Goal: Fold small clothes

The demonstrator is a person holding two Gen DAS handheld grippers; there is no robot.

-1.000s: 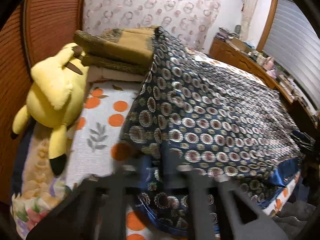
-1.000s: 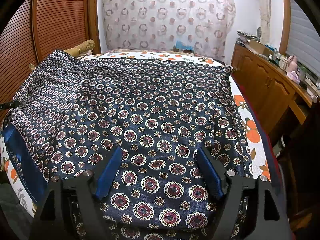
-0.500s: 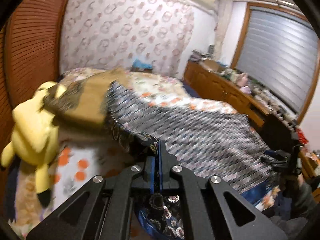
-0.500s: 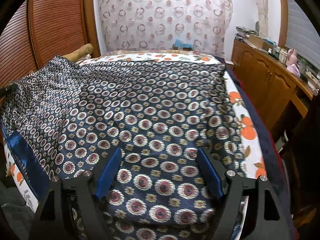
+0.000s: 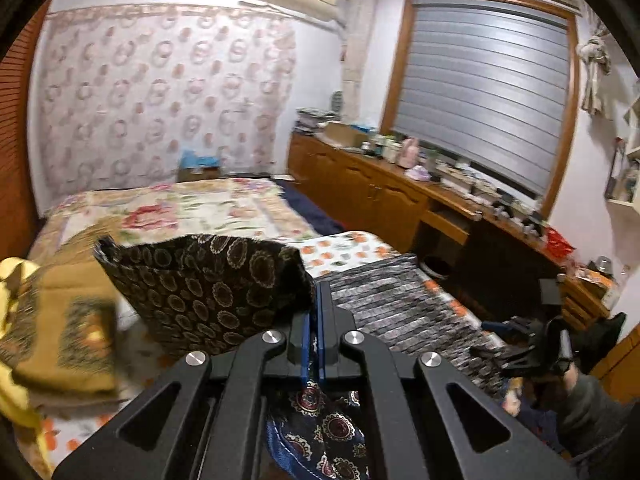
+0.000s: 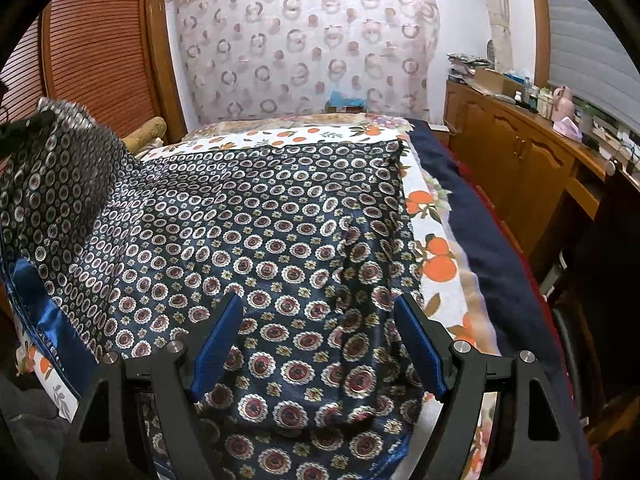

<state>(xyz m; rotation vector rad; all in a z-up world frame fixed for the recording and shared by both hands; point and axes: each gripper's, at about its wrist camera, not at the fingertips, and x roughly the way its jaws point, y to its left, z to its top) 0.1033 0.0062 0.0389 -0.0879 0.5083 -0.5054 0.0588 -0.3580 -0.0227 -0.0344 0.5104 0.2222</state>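
Observation:
A dark blue garment printed with round medallions lies spread over the bed. My left gripper is shut on one edge of it and holds that part lifted above the bed, its underside facing the camera. In the right wrist view the raised corner stands up at the left. My right gripper hovers open over the near part of the garment, its blue pads wide apart with only flat fabric below them. The right gripper also shows at the right in the left wrist view.
The bed carries an orange-print sheet and a dark blue blanket along its right side. A brown folded cushion and a yellow plush toy lie at the left. Wooden cabinets run along the right wall.
My left gripper has risen with the garment's edge, lifting that side off the bed, and its view now looks across the room. The right gripper stayed open, drifting slightly over the fabric.

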